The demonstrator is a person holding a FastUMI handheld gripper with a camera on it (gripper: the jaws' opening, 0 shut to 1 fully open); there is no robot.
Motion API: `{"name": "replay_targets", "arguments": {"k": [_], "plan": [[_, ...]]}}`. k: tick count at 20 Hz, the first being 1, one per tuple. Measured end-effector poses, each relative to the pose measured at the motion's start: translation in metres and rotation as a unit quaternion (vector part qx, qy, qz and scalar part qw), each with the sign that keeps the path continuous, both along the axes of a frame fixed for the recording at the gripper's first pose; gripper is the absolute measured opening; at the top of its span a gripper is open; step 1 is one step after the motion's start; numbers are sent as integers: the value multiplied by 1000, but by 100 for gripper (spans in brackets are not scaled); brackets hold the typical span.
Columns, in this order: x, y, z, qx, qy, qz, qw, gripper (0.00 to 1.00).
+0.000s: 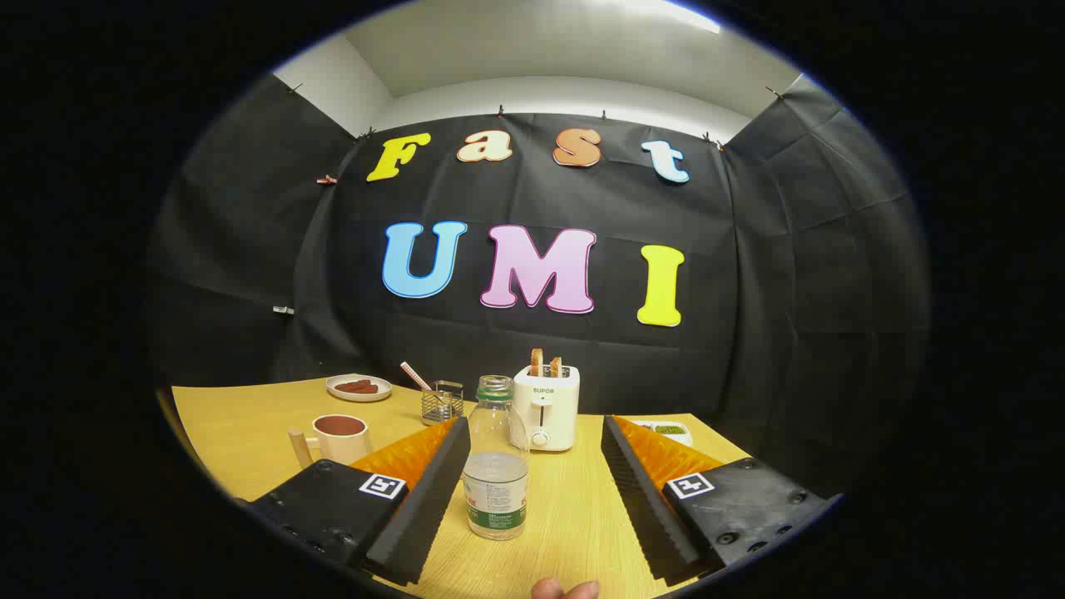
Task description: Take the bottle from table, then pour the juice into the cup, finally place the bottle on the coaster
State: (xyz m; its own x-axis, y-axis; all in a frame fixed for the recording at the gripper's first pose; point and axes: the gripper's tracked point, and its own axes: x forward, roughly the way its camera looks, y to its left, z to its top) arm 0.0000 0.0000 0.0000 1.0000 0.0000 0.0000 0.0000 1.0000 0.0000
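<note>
Gripper [532, 499] spread wide, holding nothing; uncapped bottle [496, 466] stands between its fingers (ungrasped), pouring into cup [341, 437] remains.

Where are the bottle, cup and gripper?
bottle [496, 466]: gripper view, clear body, between the open fingers.
cup [341, 439]: gripper view, side wall.
gripper [532, 487]: gripper view, midway between fingertips.
</note>
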Motion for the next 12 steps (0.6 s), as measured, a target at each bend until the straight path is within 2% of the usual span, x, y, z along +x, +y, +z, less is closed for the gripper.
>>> {"name": "replay_targets", "arguments": {"k": [12], "plan": [[6, 9, -12, 14, 10, 15, 1000, 98]]}}
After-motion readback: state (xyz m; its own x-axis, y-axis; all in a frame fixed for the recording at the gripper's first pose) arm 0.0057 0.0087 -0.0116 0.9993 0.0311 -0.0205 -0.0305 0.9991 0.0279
